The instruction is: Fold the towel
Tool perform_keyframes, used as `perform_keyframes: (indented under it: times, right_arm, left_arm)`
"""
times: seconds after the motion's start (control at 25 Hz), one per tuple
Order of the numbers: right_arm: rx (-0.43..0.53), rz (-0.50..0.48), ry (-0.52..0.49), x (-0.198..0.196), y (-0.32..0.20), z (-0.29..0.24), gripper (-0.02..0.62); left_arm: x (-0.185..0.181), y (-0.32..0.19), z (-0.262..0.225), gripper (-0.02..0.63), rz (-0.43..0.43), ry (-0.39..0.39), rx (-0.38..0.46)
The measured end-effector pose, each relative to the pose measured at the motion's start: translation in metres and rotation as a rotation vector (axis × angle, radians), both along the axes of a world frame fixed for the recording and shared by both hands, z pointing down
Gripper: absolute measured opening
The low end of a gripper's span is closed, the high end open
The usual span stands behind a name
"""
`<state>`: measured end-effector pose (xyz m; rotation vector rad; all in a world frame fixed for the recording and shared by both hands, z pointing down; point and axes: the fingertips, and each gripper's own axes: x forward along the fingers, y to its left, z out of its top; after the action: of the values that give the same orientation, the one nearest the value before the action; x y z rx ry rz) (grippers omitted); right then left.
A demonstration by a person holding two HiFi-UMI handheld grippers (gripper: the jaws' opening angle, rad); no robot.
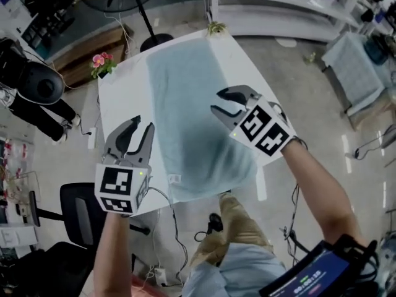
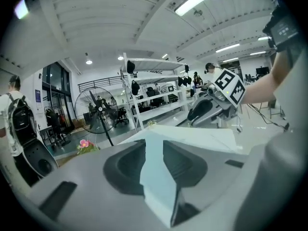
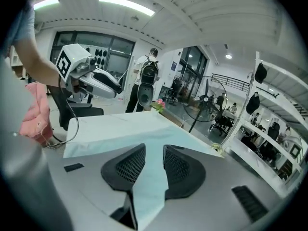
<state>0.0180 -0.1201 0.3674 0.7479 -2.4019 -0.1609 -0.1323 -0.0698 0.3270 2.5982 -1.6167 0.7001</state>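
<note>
A light blue towel (image 1: 198,122) lies spread flat on the white table (image 1: 124,98), its near edge with a small tag at the table's front. My left gripper (image 1: 135,135) hangs above the bare table left of the towel, jaws apart and empty. My right gripper (image 1: 230,104) hovers over the towel's right half, also open with nothing in it. In the left gripper view the towel (image 2: 156,167) shows through the jaw gap and the right gripper (image 2: 199,113) floats ahead. In the right gripper view the towel (image 3: 144,129) lies below and the left gripper (image 3: 113,88) is at the upper left.
A pot of pink flowers (image 1: 102,64) stands at the table's far left corner and a small plant (image 1: 216,28) at the far corner. A fan stand (image 1: 154,41) is behind, a black office chair (image 1: 83,212) at the near left, white shelving (image 1: 278,5) beyond. A person (image 3: 147,81) stands further off.
</note>
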Motion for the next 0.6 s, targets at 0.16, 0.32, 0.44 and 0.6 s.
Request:
perform_keyframes:
  times: [0.16,0.32,0.44,0.6]
  right_arm:
    - [-0.055,-0.052,0.023,0.017,0.066,0.038,0.126]
    - [-0.087,-0.072,0.026,0.037,0.110,0.069,0.126]
    - [-0.081,-0.101,0.022,0.042,0.128,0.082,0.126]
    - [-0.073,-0.150,0.006,0.049,0.151,0.088,0.126]
  left_arm:
    - [0.002,0.076,0.052,0.150,0.069,-0.050,0.003]
    - [0.023,0.147,0.123,0.257,0.260,-0.175,-0.034]
    - [0.025,0.176,0.161,0.303,0.291,-0.220,-0.038]
    - [0.029,0.191,0.186,0.327,0.297,-0.315,0.010]
